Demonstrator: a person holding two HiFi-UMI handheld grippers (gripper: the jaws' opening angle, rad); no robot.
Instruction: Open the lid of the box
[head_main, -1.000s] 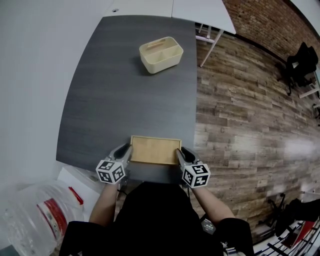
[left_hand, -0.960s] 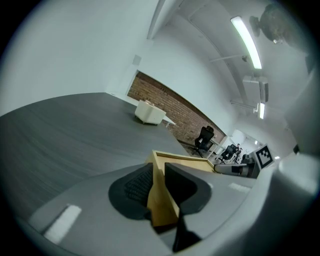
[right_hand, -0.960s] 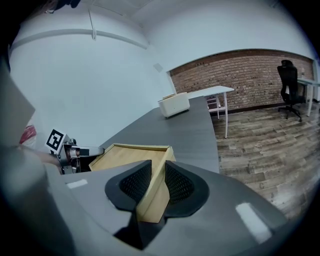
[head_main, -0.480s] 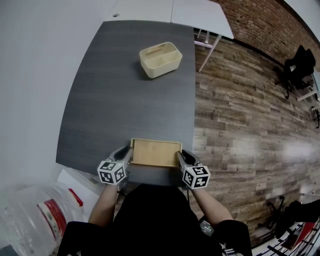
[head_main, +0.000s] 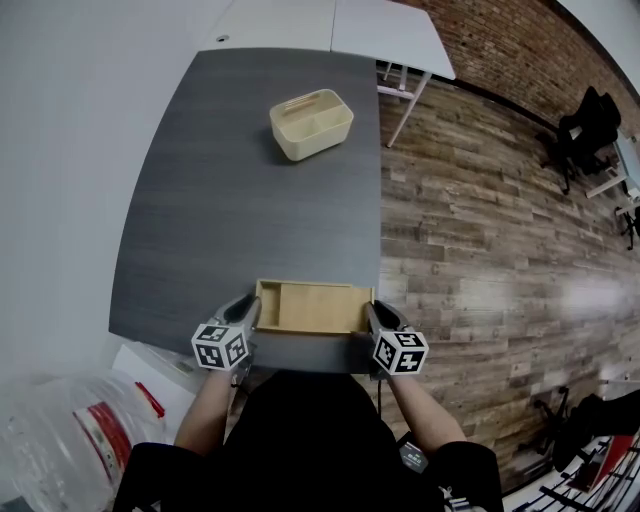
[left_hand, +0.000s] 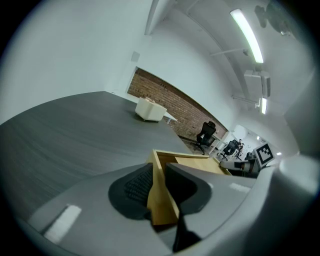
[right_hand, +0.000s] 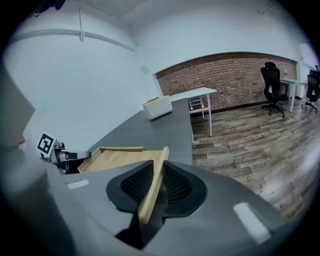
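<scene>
Box (head_main: 270, 305) wall clamped in left gripper (head_main: 249, 309) jaws as anchor; right gripper (head_main: 374, 316) jaws, just closed further, pinched lid (head_main: 322, 308) edge for sliding.

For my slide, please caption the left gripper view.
Left gripper clamped on the end wall of the wooden box, on a dark grey table.
</scene>
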